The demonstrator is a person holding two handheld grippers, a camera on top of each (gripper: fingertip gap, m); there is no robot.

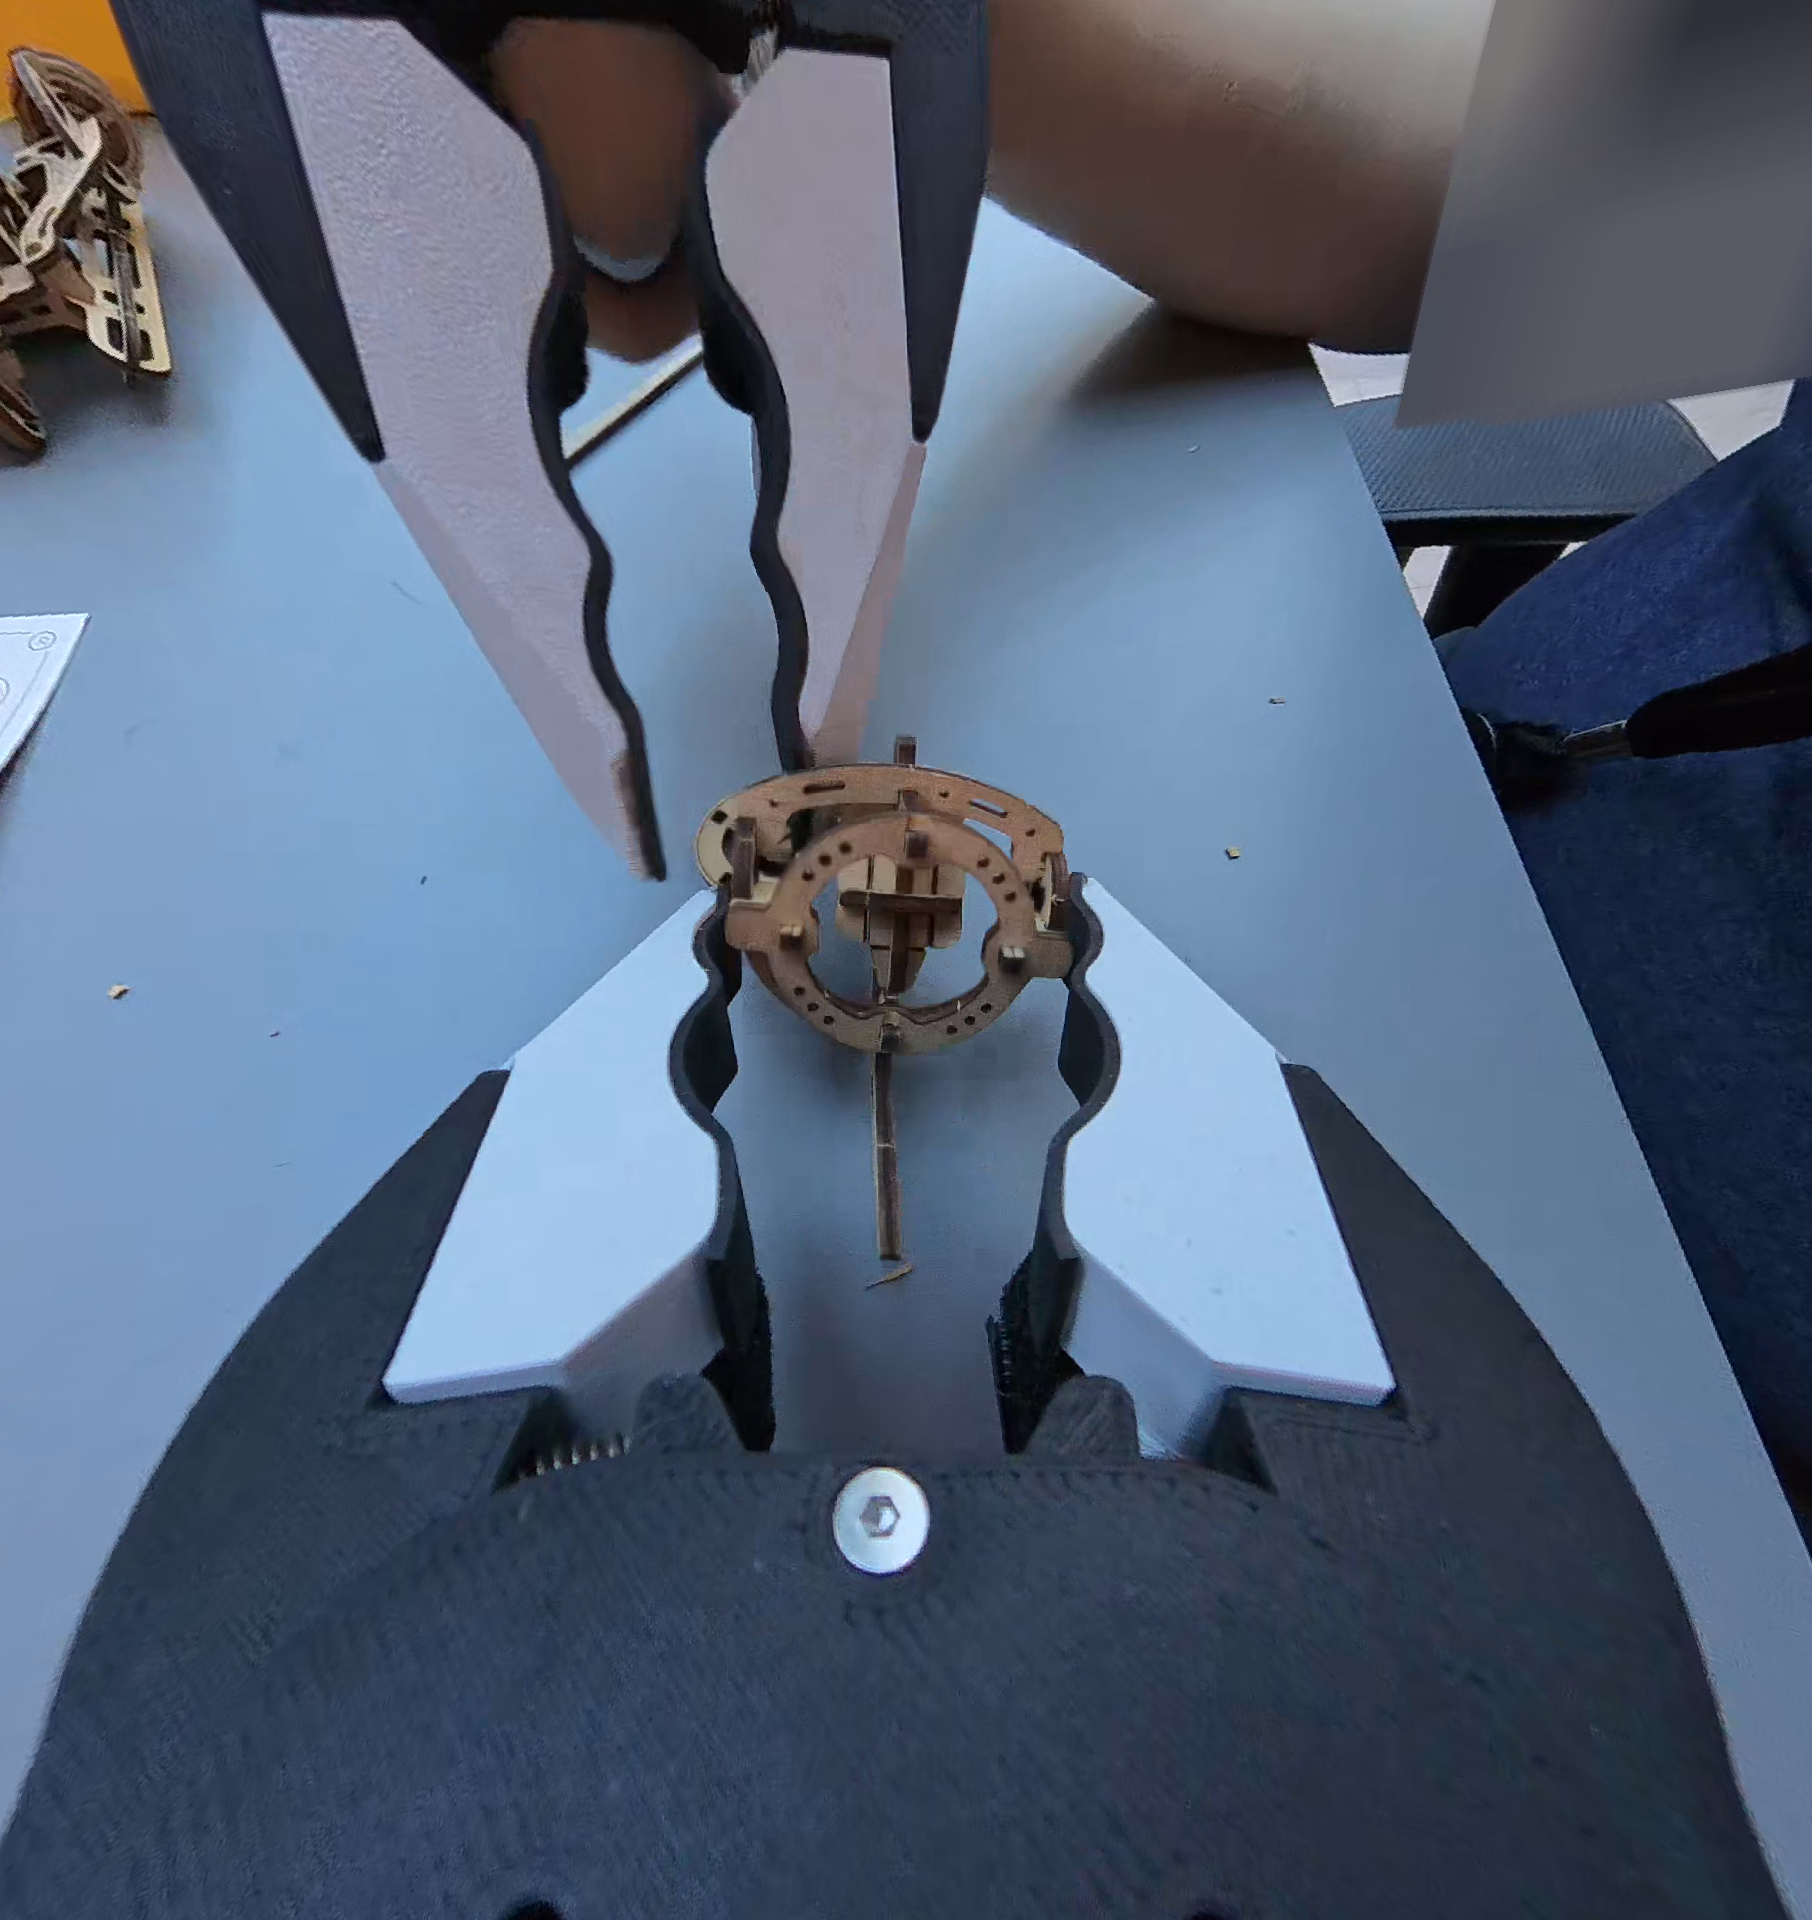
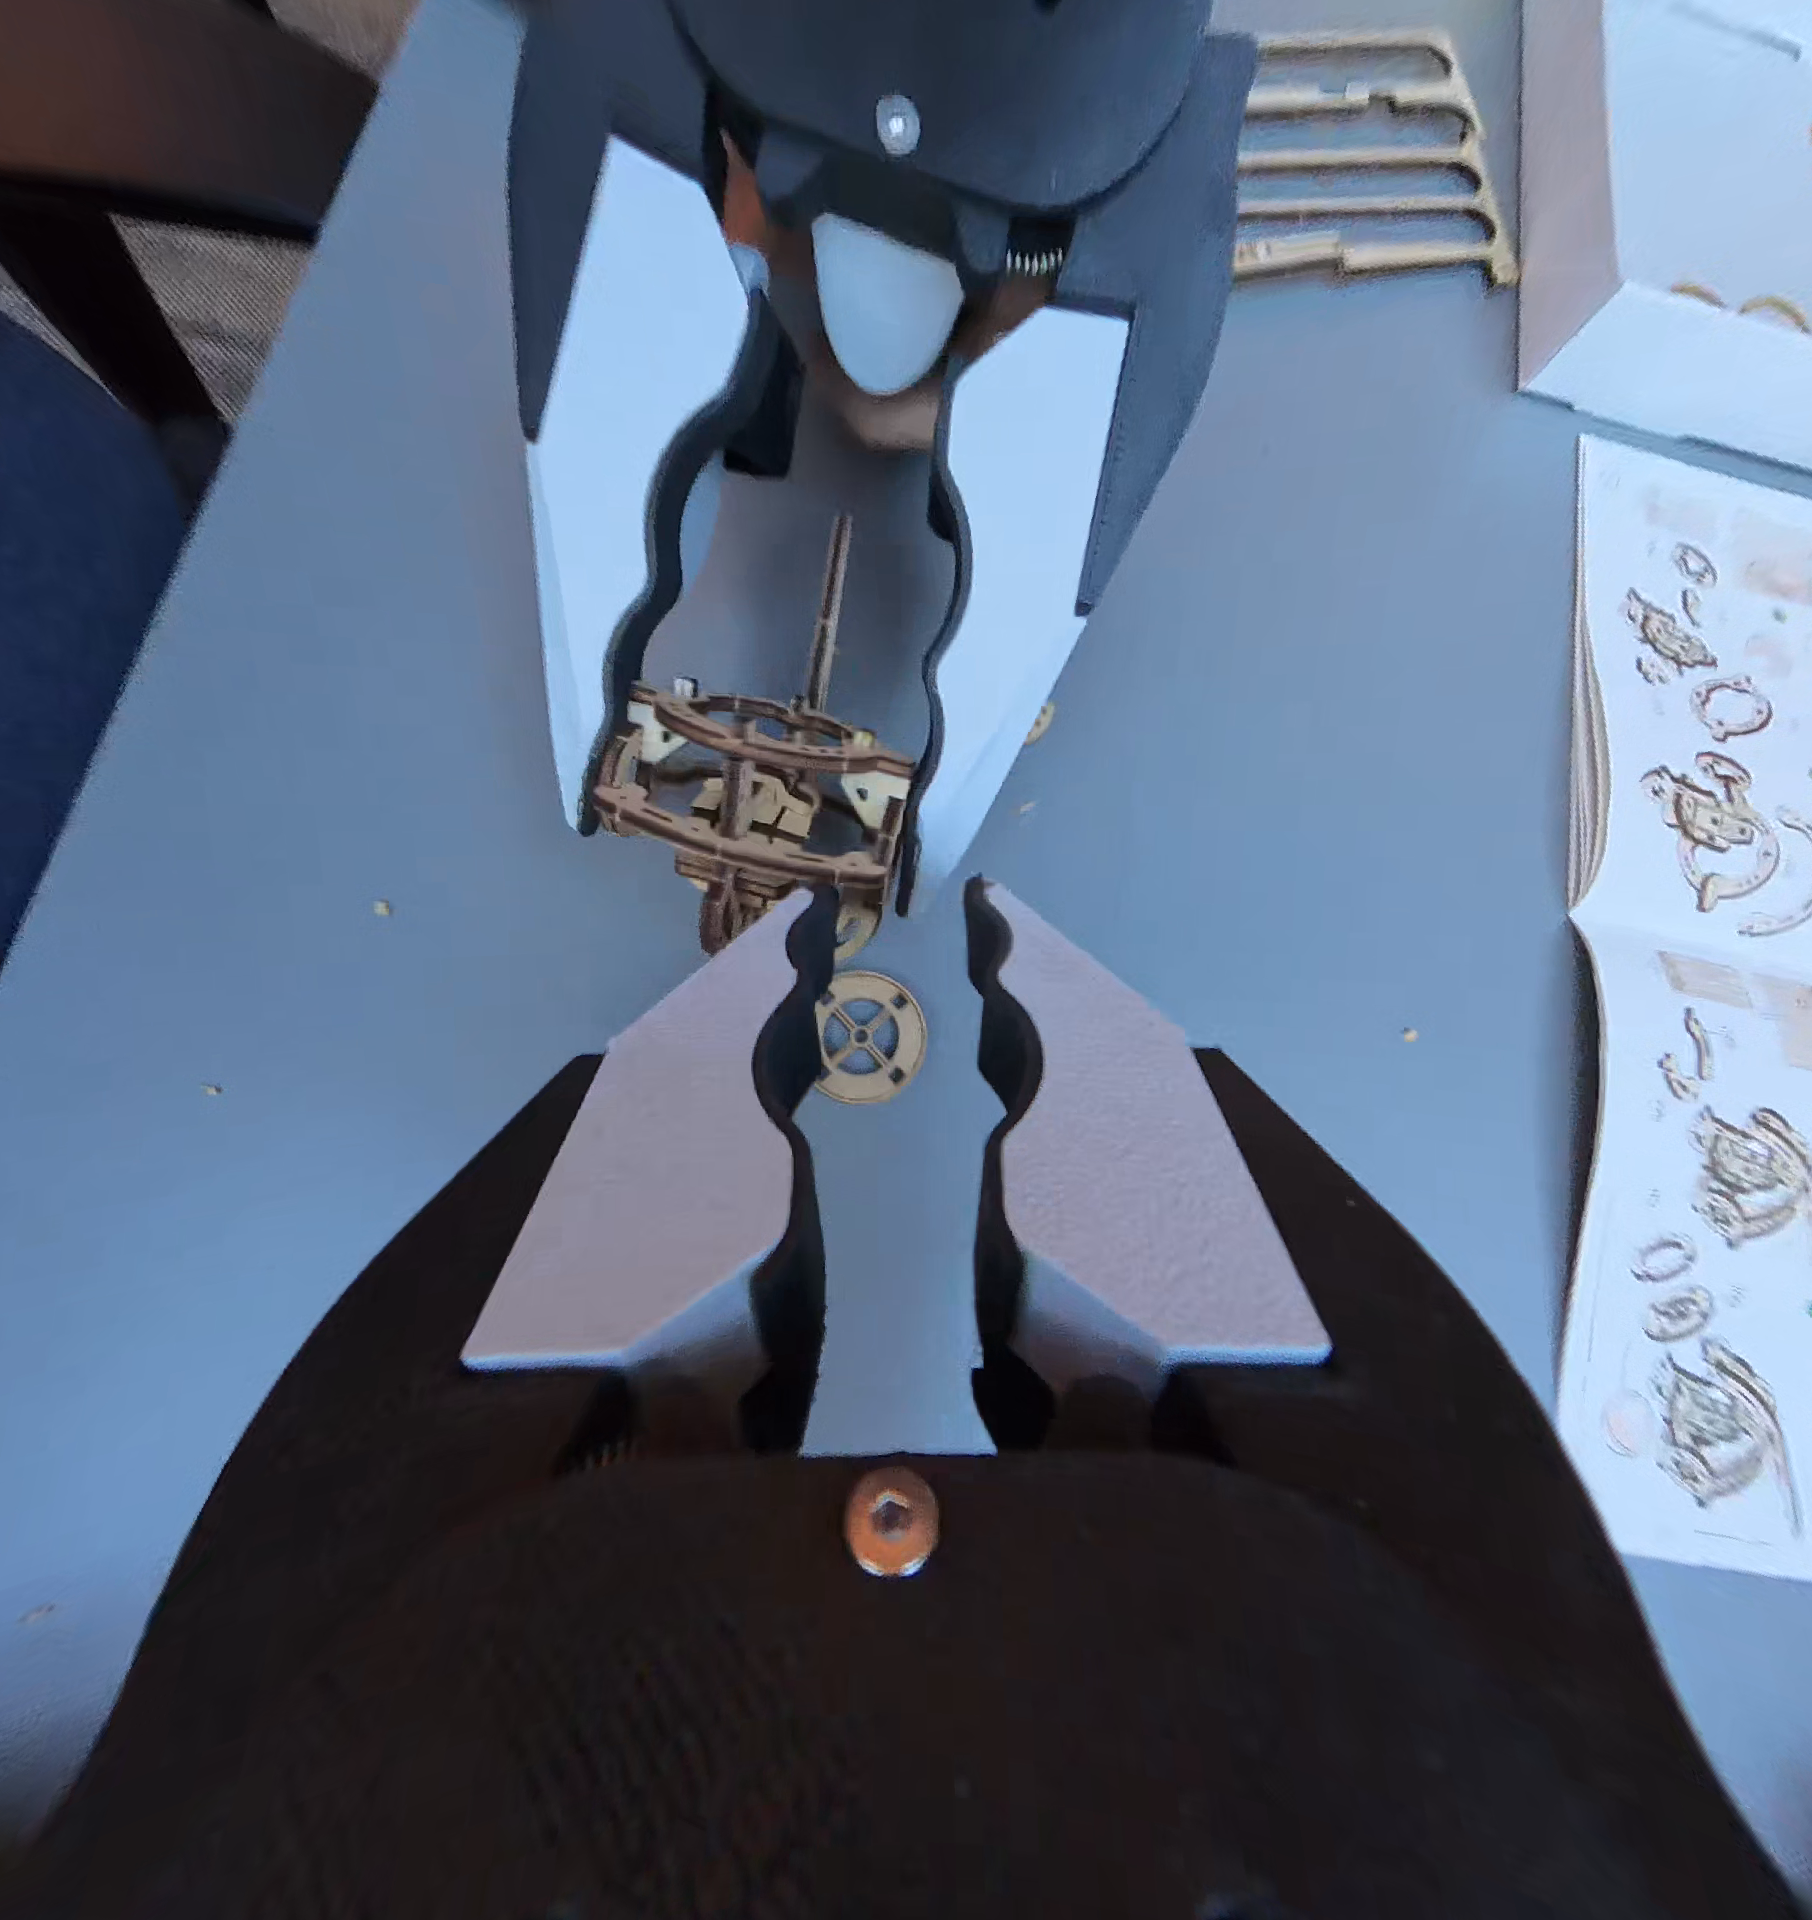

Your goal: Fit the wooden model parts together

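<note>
Your left gripper (image 1: 889, 914) clamps the tan ringed wooden model cage (image 1: 886, 920) above the grey table (image 1: 258, 831). Your right gripper (image 2: 897, 899), fingers parted and empty, hovers over a small round wooden wheel (image 2: 869, 1036).

Hobby desk, grey table (image 2: 1297, 831), instruction booklet (image 2: 1733, 987)

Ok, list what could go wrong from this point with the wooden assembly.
1. The left gripper pinches the ring assembly only at its fingertips; a push from the other side might twist it loose.
2. The right gripper, open, sits close to the thin laser-cut rings; closing there could snap a tab.
3. The small wooden wheel lies loose on the grey table between the right fingers and could get knocked away.
</note>
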